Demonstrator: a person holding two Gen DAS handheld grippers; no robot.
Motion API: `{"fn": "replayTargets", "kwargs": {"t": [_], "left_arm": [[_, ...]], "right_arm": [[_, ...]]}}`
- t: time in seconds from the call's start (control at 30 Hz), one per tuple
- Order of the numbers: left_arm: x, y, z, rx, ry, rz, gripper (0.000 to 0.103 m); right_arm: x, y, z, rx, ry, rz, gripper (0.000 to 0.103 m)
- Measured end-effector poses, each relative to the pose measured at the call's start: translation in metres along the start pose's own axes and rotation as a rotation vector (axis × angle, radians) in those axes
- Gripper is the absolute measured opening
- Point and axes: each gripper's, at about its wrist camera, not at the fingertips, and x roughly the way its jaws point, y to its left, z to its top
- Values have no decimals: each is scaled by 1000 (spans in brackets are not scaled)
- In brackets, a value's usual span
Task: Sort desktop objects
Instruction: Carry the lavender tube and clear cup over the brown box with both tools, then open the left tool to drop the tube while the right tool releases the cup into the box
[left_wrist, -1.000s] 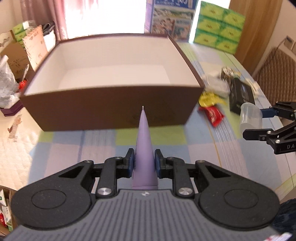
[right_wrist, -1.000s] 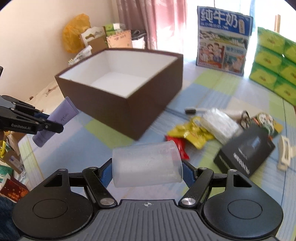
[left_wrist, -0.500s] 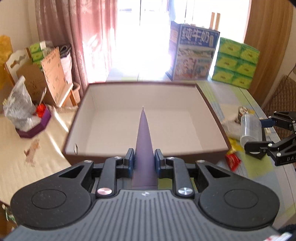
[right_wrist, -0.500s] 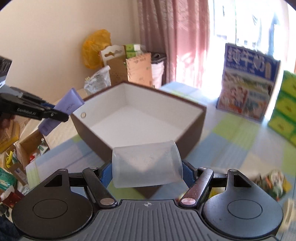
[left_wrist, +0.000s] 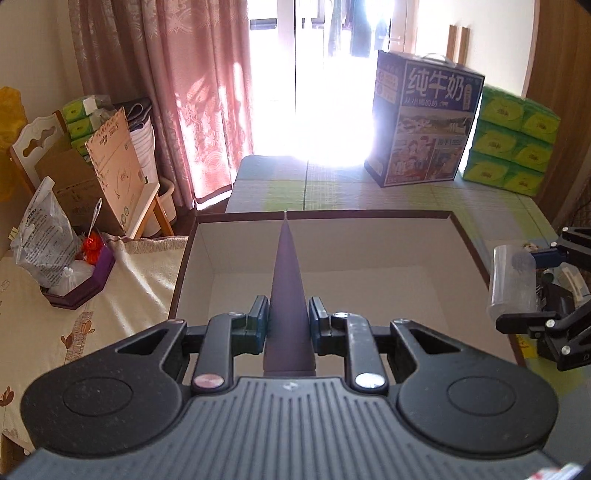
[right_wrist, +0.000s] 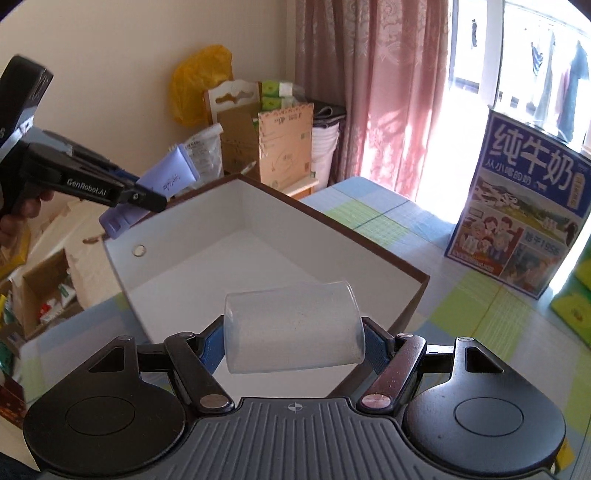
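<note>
My left gripper (left_wrist: 288, 326) is shut on a purple tube (left_wrist: 287, 295), seen edge-on and held above the near side of the brown box (left_wrist: 476, 258) with a white inside. From the right wrist view the same purple tube (right_wrist: 162, 188) hangs over the box's left corner in the left gripper (right_wrist: 142, 197). My right gripper (right_wrist: 295, 345) is shut on a clear plastic cup (right_wrist: 293, 330) lying sideways, above the near corner of the brown box (right_wrist: 369, 243). In the left wrist view the clear cup (left_wrist: 511, 280) and right gripper (left_wrist: 532, 284) sit just past the box's right wall.
A blue milk carton box (left_wrist: 424, 122) and green tissue packs (left_wrist: 513, 136) stand at the table's far end. Left of the table are cardboard boxes (left_wrist: 99, 170), a plastic bag (left_wrist: 40, 236) and a pink curtain (left_wrist: 177, 92). Dark items (left_wrist: 554, 299) lie behind the right gripper.
Both grippers rose and moved forward over the box with their loads. The box now lies below them, its white floor showing, and the loose items on the table have dropped out of the right wrist view.
</note>
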Motion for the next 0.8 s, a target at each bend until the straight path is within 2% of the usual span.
{"fn": "replayTargets", "kwargs": {"t": [0.2,0.43,0.47,0.5,0.63,0.7,0.8], "left_arm": [[51,4,-5,14,95,1,19],[99,8,-26,38,219,11,19],[104,8,-27,42,234,14,15],[108,8,-29,47,246,14,0],[119,11,-35,71,281,27,1],[119,12,-37,83,288,42,8],[115,15,-38,72,285,29,11]], "right_arm": [[32,-8,6,-29,67,-12,71],[63,-9,1,-75,159,-22,71],[66,-9,0,-81,170,-21,71],[69,-9,-1,-86,179,-20,71],[79,-7,-4,-111,214,-24,71],[84,-7,-6,-116,230,-21,71],[88,-5,-7,-129,240,-12,71]]}}
